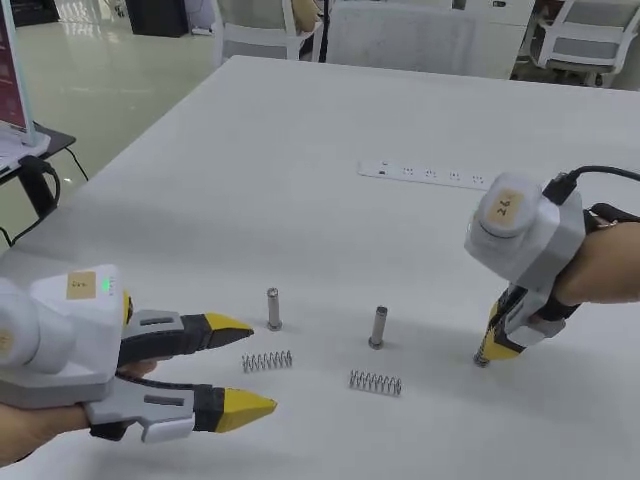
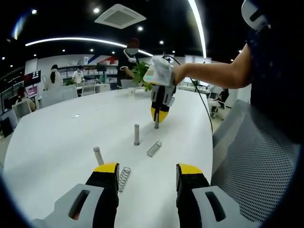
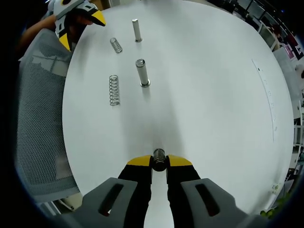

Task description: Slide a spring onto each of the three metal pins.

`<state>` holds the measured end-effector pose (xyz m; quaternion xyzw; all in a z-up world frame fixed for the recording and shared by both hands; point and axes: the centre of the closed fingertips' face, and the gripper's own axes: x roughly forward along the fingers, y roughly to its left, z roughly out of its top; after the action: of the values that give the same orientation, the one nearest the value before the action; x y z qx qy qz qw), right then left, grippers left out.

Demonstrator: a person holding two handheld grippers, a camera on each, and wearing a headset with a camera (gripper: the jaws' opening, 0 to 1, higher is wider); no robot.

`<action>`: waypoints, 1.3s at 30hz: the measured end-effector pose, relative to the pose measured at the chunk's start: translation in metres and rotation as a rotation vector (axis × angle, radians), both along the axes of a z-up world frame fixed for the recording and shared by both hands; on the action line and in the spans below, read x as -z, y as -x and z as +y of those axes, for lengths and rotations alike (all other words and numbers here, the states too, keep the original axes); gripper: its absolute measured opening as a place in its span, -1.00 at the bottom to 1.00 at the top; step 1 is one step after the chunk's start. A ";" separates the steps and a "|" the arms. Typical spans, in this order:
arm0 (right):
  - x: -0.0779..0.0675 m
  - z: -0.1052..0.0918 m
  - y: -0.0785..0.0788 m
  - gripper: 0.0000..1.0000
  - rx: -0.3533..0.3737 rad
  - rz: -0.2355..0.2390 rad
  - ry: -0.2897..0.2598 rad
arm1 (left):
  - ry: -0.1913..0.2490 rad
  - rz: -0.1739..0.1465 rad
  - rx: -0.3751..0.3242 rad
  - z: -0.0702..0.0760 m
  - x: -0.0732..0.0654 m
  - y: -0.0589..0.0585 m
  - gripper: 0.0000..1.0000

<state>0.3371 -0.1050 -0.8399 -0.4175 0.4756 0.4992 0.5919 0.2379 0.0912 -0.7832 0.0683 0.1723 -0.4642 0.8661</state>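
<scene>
between right gripper [image 3: 159, 163] jaws, one spring [image 3: 159, 156]

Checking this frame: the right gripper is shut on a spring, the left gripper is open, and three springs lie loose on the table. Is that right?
Not quite. Only two springs lie loose, as the head view shows: the left spring and the middle spring. The rest holds: the right gripper is shut on a third spring, and the left gripper is open.

Yellow sticker [image 1: 503, 206] on R claw [image 1: 488, 352] reads "26"; L claw's [image 1: 247, 366] sticker [image 1: 82, 285] illegible.
</scene>
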 end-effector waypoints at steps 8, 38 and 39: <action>0.001 0.001 0.000 -0.79 -0.005 -0.003 -0.002 | 0.001 -0.001 -0.001 0.000 0.000 0.000 -0.15; -0.022 0.030 0.003 -0.57 -0.074 -0.095 -0.034 | -0.002 -0.010 0.003 0.000 -0.002 0.001 -0.15; -0.023 0.032 0.004 -0.57 -0.078 -0.097 -0.036 | -0.002 -0.010 0.003 0.000 -0.002 0.001 -0.15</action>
<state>0.3335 -0.0733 -0.8174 -0.4486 0.4209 0.5096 0.6016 0.2372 0.0915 -0.7815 0.0719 0.1682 -0.4652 0.8661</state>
